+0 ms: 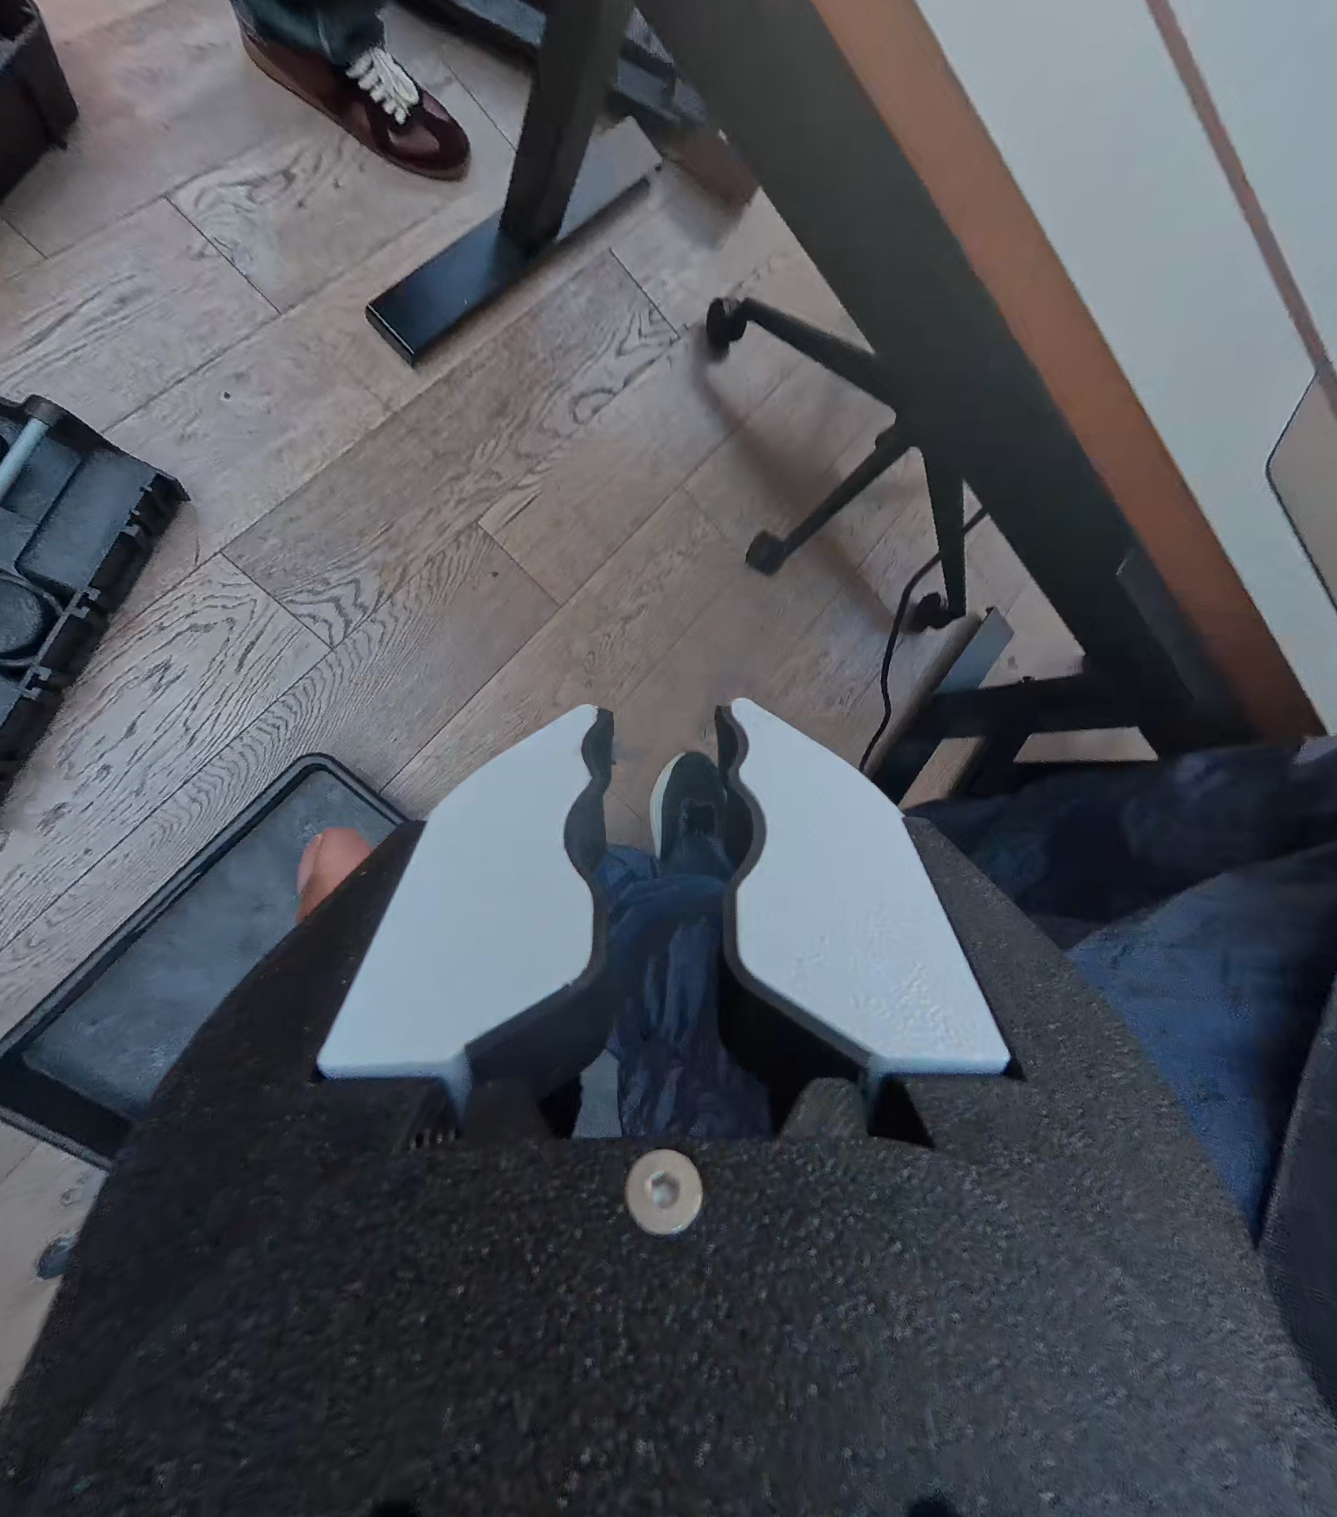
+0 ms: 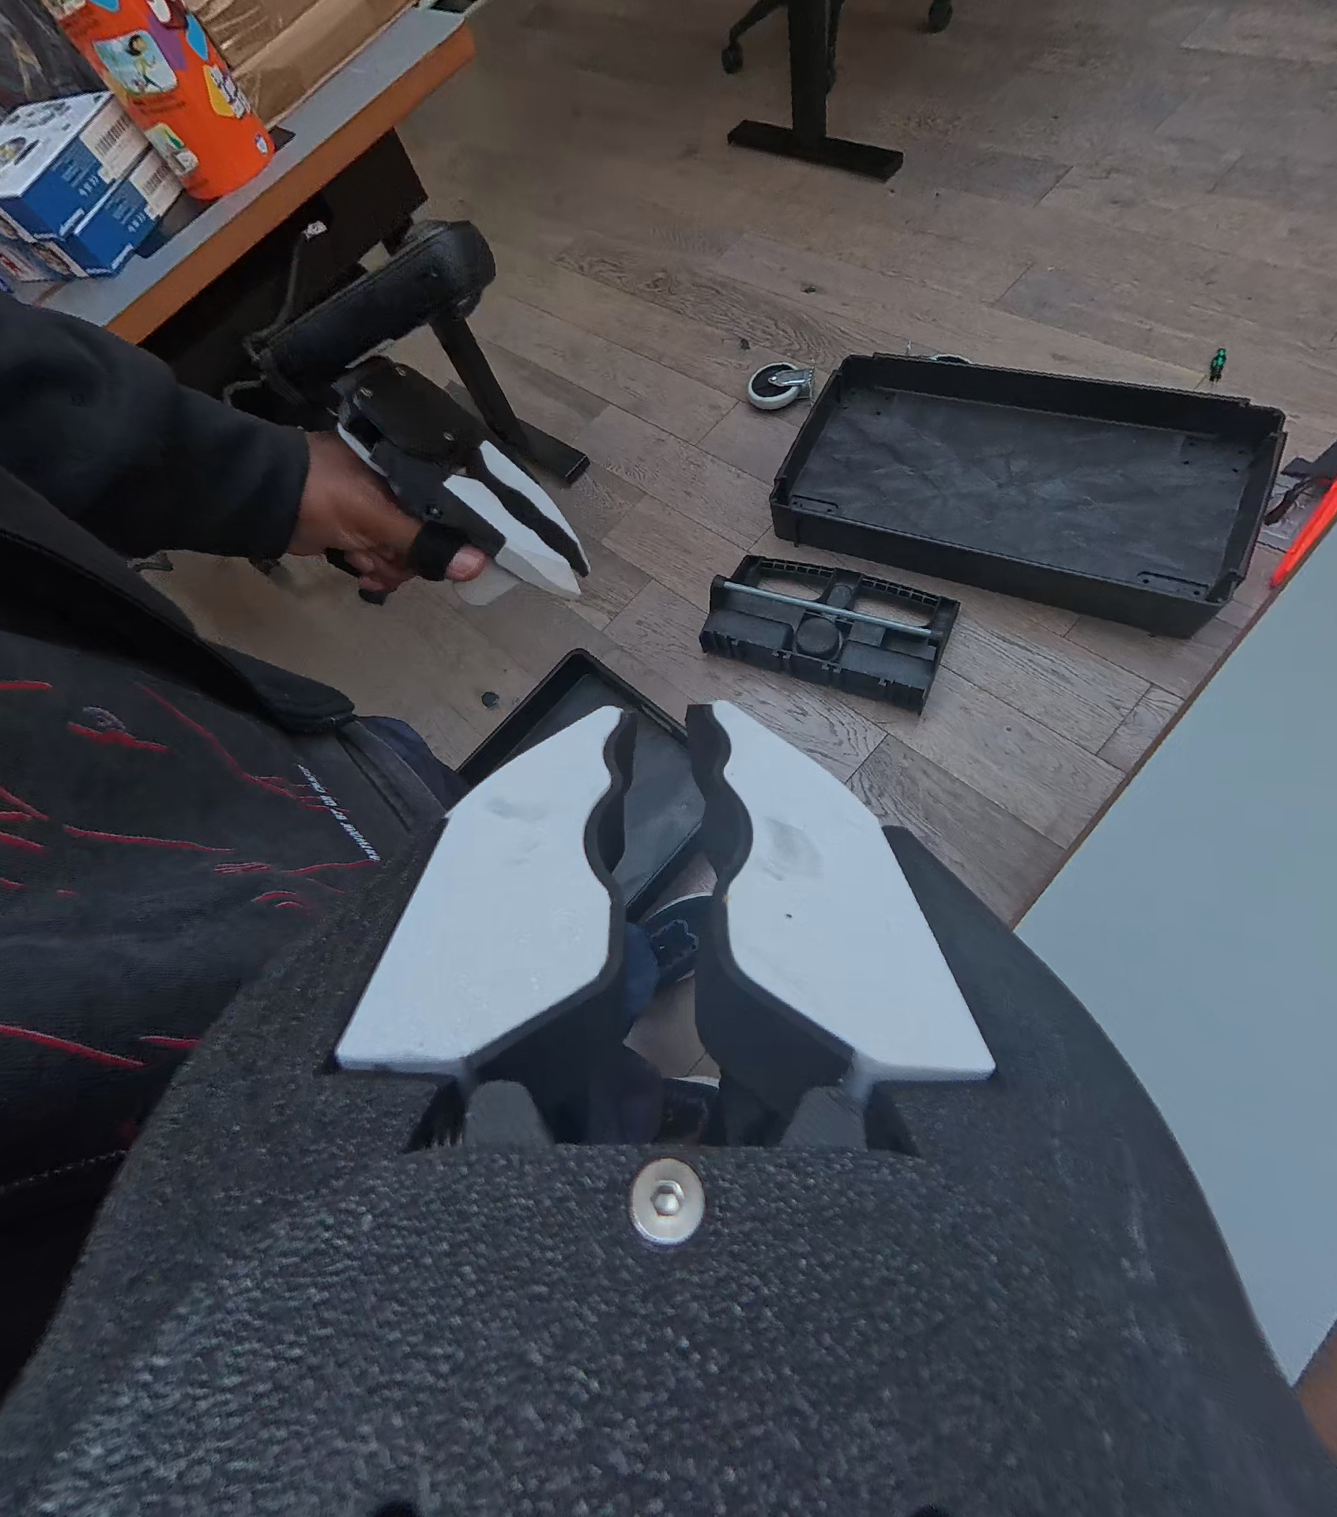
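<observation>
My left gripper (image 1: 665, 718) is open and empty. It points down at the wooden floor, above a leg in dark blue trousers and a black shoe (image 1: 690, 796). A small black tray (image 1: 197, 944) lies just to its left. A black plastic part with a metal rod (image 1: 17, 591) lies farther left. My right gripper (image 2: 655, 714) is open by a narrow gap and empty, held over the near end of the small black tray (image 2: 567, 698). In the right wrist view a hand holds the left gripper (image 2: 579, 579) above the floor.
A large black tray (image 2: 1018, 492) lies on the floor beyond the black plastic part (image 2: 829, 632). A loose caster wheel (image 2: 780, 386) and a small green screwdriver (image 2: 1219, 361) lie near it. A grey tabletop (image 2: 1264, 821) is at the right. Another table (image 2: 337, 123) bears boxes and an orange canister. Chair legs (image 1: 838, 460) and another person's shoe (image 1: 394, 107) are nearby. The gap from one gripper's tips to the other's is roughly 25 cm.
</observation>
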Tool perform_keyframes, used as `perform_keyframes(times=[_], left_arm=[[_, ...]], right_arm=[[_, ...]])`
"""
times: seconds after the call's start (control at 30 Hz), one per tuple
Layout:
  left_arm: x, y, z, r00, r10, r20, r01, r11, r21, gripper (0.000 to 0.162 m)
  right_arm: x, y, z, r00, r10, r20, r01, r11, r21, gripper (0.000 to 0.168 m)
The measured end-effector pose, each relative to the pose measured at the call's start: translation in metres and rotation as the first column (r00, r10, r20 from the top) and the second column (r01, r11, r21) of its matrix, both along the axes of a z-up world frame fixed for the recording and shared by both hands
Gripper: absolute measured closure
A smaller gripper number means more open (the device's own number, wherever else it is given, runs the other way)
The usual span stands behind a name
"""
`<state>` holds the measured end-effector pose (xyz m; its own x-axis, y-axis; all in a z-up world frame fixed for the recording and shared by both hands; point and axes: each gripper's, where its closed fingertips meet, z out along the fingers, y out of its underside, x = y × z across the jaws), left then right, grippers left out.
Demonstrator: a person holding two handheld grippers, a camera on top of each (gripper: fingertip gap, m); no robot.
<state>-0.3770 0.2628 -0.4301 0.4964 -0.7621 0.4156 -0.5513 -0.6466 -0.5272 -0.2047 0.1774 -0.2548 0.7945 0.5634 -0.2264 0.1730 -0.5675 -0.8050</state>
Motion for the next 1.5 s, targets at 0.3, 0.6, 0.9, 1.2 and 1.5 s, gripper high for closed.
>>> perform_keyframes(times=[0.3,0.6,0.9,1.2,1.5], left_arm=[[-0.02,-0.043,-0.026,0.997,-0.034,-0.063,0.028,0.995,-0.1,0.137],[-0.02,-0.024,-0.024,0.999,0.013,-0.041,-0.018,0.992,-0.123,0.138],[-0.052,-0.014,-0.022,0.994,0.064,-0.093,-0.073,0.993,-0.088,0.136],[-0.178,-0.096,-0.054,0.917,0.304,-0.258,-0.363,0.904,-0.225,0.136],[-0.162,-0.169,-0.03,0.89,0.337,-0.308,-0.404,0.895,-0.189,0.134]], right_arm=[[-0.041,0.015,-0.001,0.995,0.1,-0.004,-0.1,0.995,0.011,0.152],[-0.029,0.016,-0.007,0.995,0.094,0.04,-0.094,0.996,-0.002,0.151],[-0.035,0.016,-0.007,0.991,0.121,0.049,-0.119,0.992,-0.043,0.15],[-0.031,0.004,-0.016,0.985,0.171,0.024,-0.169,0.983,-0.073,0.15],[-0.038,-0.016,-0.027,0.946,0.322,-0.027,-0.323,0.945,-0.046,0.149]])
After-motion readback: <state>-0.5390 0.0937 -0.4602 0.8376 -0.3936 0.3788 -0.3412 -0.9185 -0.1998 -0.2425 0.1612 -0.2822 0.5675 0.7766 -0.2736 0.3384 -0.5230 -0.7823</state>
